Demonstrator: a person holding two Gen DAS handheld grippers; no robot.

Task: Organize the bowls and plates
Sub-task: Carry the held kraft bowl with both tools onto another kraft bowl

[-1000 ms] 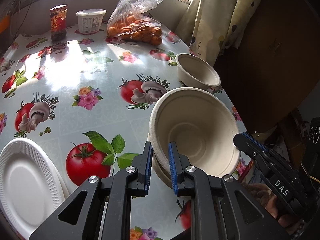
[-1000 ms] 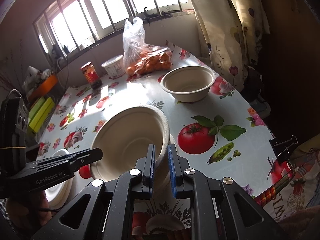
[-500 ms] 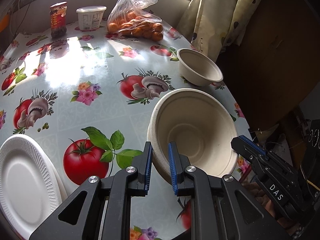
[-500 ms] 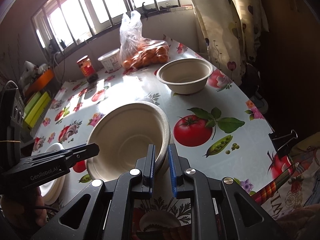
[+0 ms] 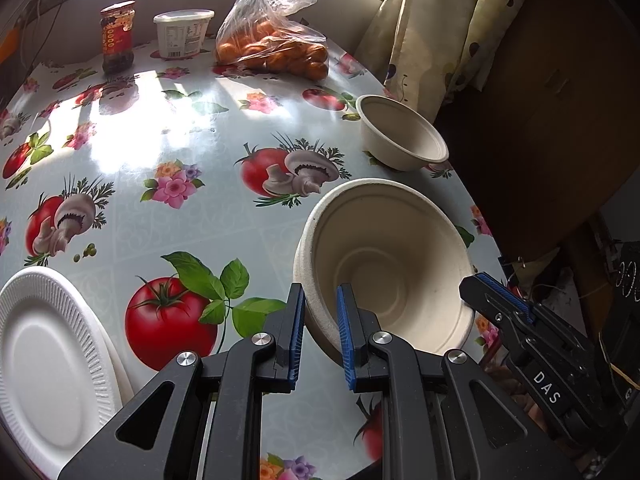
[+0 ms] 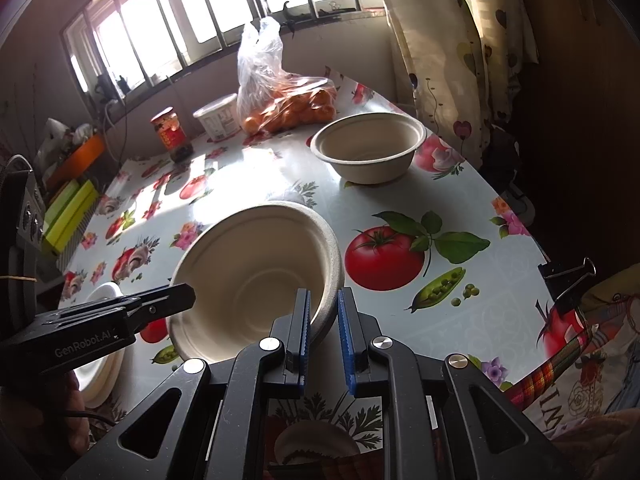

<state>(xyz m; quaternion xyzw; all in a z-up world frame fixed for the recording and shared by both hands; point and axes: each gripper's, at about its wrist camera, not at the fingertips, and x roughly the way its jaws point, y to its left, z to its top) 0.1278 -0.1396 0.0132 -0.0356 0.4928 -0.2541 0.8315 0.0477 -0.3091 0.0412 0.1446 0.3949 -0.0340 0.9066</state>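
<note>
A beige paper bowl is held tilted over the flowered tablecloth near the table's right edge. My left gripper is shut on the bowl's near-left rim. My right gripper is shut on the opposite side of the same bowl. Each gripper shows in the other's view: the right gripper and the left gripper. A second beige bowl stands upright farther back by the curtain. White foam plates lie stacked at the near left.
At the back under the window stand a bag of oranges, a white tub and a red-lidded jar. The table's curved edge runs close on the right, with a binder clip clamped to it.
A second rim that showed offset under the held bowl a second ago no longer shows. Both grippers stay shut on the rim and have barely shifted.
</note>
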